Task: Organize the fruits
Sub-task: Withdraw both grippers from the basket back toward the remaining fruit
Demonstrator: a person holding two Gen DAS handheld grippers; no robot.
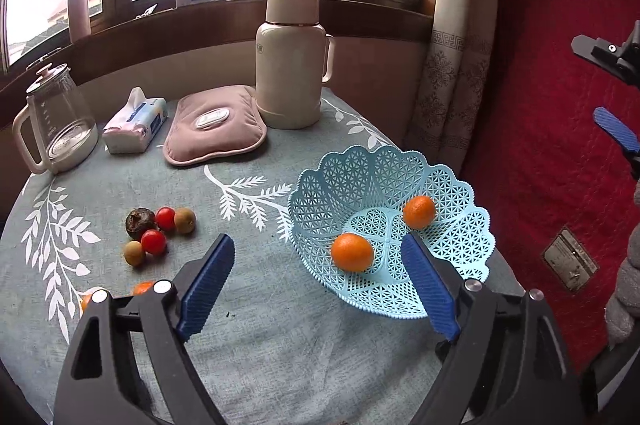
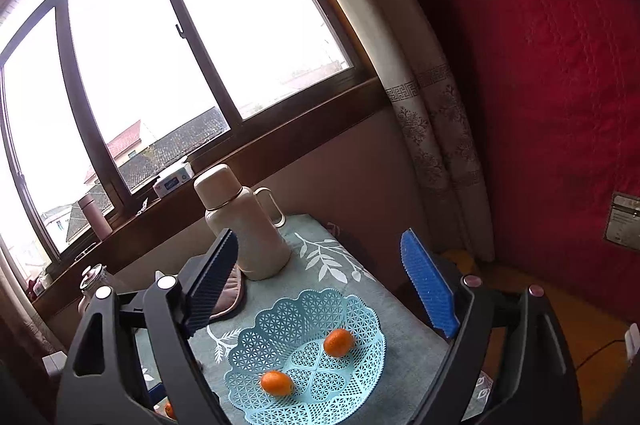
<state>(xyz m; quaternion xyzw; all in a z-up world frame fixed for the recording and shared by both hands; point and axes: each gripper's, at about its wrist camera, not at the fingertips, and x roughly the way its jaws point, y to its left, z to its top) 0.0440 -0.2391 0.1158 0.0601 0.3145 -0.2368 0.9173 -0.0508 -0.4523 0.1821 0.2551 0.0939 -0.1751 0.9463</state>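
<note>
Tablecloth (image 1: pixel 256 305): thermos (image 1: pixel 291 65), kettle (image 1: pixel 56 121), tissues (image 1: pixel 136 121)

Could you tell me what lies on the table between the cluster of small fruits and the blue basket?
Only bare leaf-print tablecloth; nothing stands between the small fruits and the blue basket. The left wrist view shows this stretch.

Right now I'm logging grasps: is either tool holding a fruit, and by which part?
Nothing is held. The left tool and right tool both stand open with nothing between their fingers; the two oranges lie loose in the blue basket.
</note>
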